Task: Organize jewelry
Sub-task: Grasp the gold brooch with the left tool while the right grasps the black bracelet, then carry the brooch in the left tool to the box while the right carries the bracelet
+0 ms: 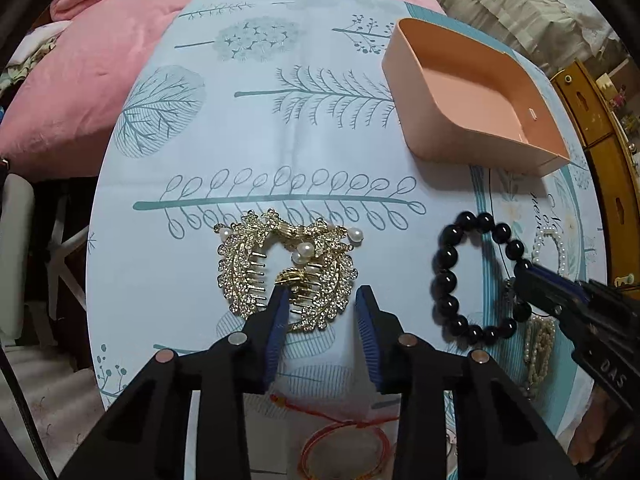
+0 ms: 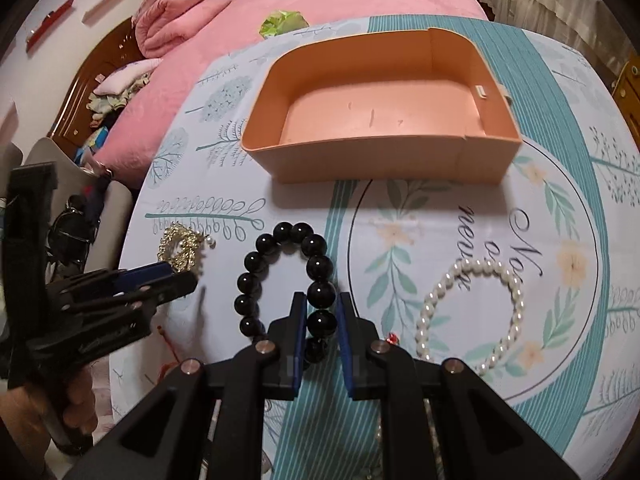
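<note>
A gold rhinestone hair claw with pearls lies open on the leaf-print tablecloth. My left gripper points down over it, and its blue pads straddle the claw's right wing without clearly pressing it. To the right lies a black bead bracelet. My right gripper is shut on that bracelet, with two beads squeezed between its pads. In the left wrist view the right gripper comes in from the right edge. An empty peach tray stands beyond on the cloth.
A white pearl bracelet lies right of the black one. A red cord bracelet sits under my left gripper, and more pearls lie near the table's right edge. Pink bedding lies beyond the table, and a wooden cabinet stands right.
</note>
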